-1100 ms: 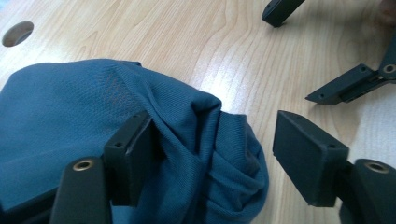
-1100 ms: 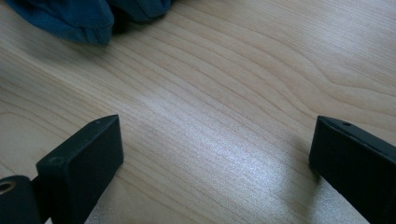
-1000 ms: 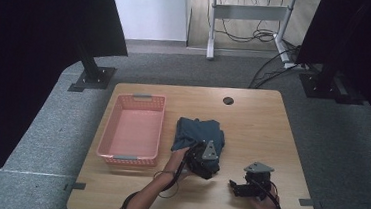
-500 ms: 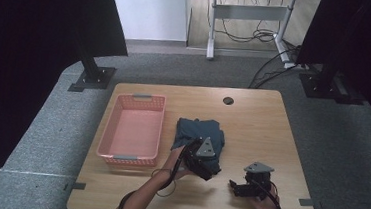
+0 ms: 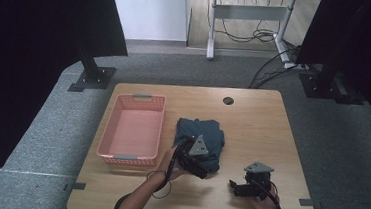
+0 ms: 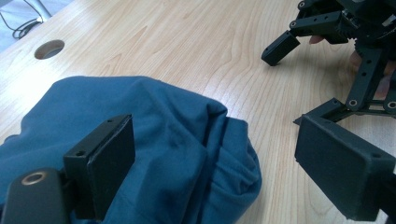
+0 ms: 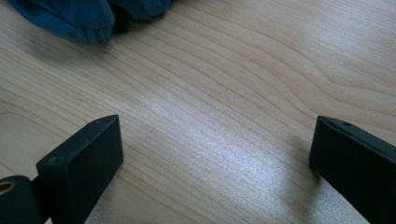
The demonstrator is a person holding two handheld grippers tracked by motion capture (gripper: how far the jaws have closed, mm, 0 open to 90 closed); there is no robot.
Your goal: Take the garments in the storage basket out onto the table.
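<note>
Reaching for the folded blue garment [image 5: 200, 136] at frame centre on the table [image 5: 252, 120], right of the pink basket [image 5: 134, 130]. Left hand-held gripper [image 6: 215, 154] wide open over its edge, holding nothing; right hand-held gripper [image 7: 215, 158] open, empty. Next, probably: lower, close on the cloth.

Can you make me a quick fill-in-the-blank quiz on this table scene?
1. The folded cloth is ____ in colour.
2. The basket lies to the ____ of the cloth in the high view.
3. The left gripper has its fingers ____ over the cloth's edge.
4. The right gripper hovers over bare ____.

Missing words: blue; left; open; table
</note>
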